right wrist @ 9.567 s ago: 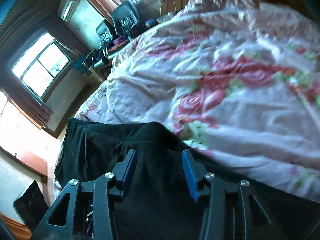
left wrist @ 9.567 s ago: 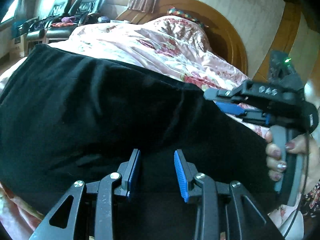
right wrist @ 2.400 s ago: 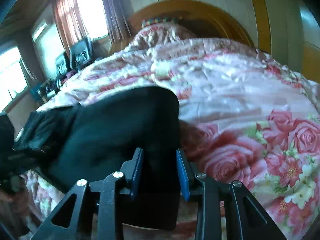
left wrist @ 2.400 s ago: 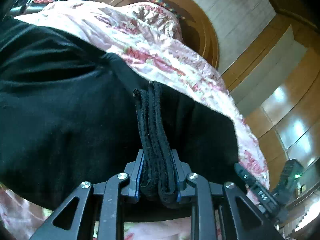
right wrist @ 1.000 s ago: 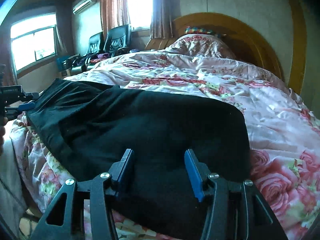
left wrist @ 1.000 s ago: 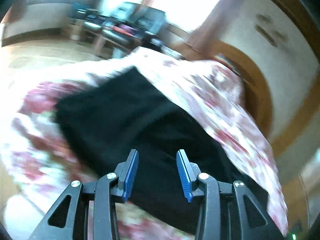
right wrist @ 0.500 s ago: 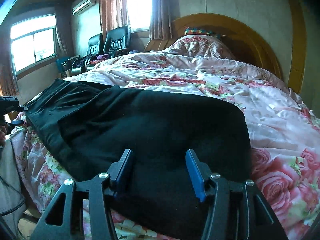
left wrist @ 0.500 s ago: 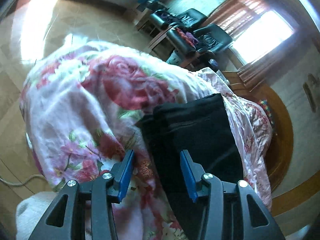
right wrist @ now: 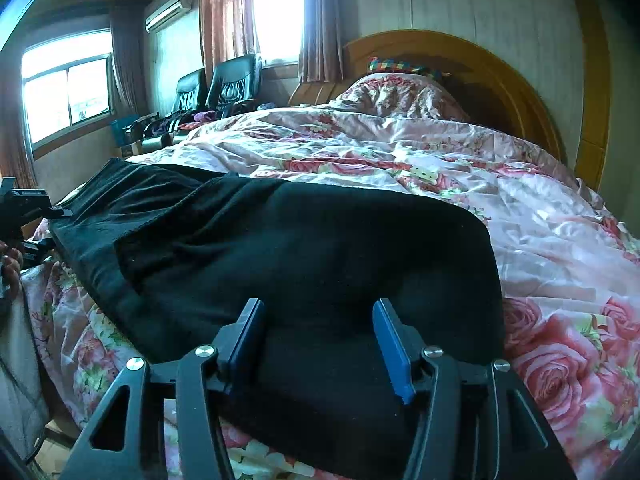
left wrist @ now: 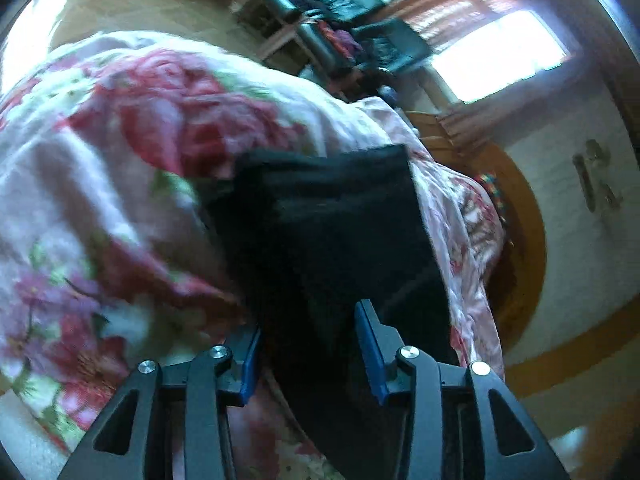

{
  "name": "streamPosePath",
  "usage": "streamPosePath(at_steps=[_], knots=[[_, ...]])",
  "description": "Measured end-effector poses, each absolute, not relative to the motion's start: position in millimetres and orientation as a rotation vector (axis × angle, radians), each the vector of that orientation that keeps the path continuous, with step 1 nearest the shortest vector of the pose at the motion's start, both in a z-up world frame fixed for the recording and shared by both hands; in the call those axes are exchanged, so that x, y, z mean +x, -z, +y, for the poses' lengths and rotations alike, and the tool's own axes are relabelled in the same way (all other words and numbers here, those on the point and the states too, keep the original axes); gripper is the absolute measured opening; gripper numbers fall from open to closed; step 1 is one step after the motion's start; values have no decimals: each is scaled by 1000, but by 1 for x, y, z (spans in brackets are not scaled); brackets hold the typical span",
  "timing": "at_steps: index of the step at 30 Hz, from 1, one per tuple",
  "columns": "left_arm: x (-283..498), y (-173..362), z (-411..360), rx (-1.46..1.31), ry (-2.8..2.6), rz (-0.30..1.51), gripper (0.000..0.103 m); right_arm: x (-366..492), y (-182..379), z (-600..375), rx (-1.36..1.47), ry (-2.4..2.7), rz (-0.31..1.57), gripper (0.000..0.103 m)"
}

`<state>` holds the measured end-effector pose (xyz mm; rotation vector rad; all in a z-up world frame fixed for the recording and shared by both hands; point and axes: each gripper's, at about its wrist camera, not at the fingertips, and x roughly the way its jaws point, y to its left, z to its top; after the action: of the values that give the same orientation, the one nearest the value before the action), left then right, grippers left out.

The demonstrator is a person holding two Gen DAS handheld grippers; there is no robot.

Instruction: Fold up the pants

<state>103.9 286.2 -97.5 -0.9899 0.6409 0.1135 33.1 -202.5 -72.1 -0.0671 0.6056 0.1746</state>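
Left gripper [left wrist: 308, 344] is held low at the pants' [right wrist: 304, 248] left end, jaws apart, fabric apparently between them (blurred). Right gripper [right wrist: 320, 340] is spread wide over the near edge. Floral quilt [right wrist: 540, 216] lies bare to the right.

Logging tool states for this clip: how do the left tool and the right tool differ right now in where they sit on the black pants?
The left tool sits at a narrow end of the black pants, with floral bedding beside it; the right tool faces the broad side of the pants. The left view is motion-blurred; the right view is sharp. Shared: both tools are open, and neither grips cloth.
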Motion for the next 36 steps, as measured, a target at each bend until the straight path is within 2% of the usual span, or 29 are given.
streamPosePath(at_steps=[4, 5, 6, 12, 13, 14, 16, 20, 24, 28, 31, 32, 36], knots=[[107, 100, 290, -1015, -103, 635, 39, 33, 72, -202, -69, -174, 605, 57], [106, 102, 294, -1045, -106, 631, 31, 33, 72, -202, -68, -175, 605, 57], [104, 105, 299, -1081, -116, 616, 30, 33, 72, -202, -67, -174, 605, 57], [102, 110, 313, -1129, -188, 548, 29, 33, 73, -202, -67, -174, 605, 58], [102, 109, 312, -1115, -188, 558, 27, 33, 73, -202, -66, -174, 607, 58], [104, 107, 310, -1103, -168, 573, 18, 33, 73, -202, -67, -174, 606, 58], [108, 101, 304, -1102, -124, 608, 15, 33, 73, -201, -64, -173, 608, 58], [105, 68, 293, -1110, -20, 542, 14, 33, 73, -202, -62, -174, 607, 59], [109, 12, 258, -967, 97, 486, 14, 35, 69, -201, -40, -185, 626, 66], [105, -29, 216, -822, 197, 455, 14, 37, 56, -207, 16, -204, 656, 68], [97, -51, 185, -699, 270, 432, 14, 33, 47, -219, 88, -187, 645, 73], [95, -55, 178, -675, 287, 430, 14, 32, 46, -223, 112, -178, 657, 78], [86, -64, 144, -589, 362, 433, 14, 30, 47, -234, 153, -145, 693, 78]])
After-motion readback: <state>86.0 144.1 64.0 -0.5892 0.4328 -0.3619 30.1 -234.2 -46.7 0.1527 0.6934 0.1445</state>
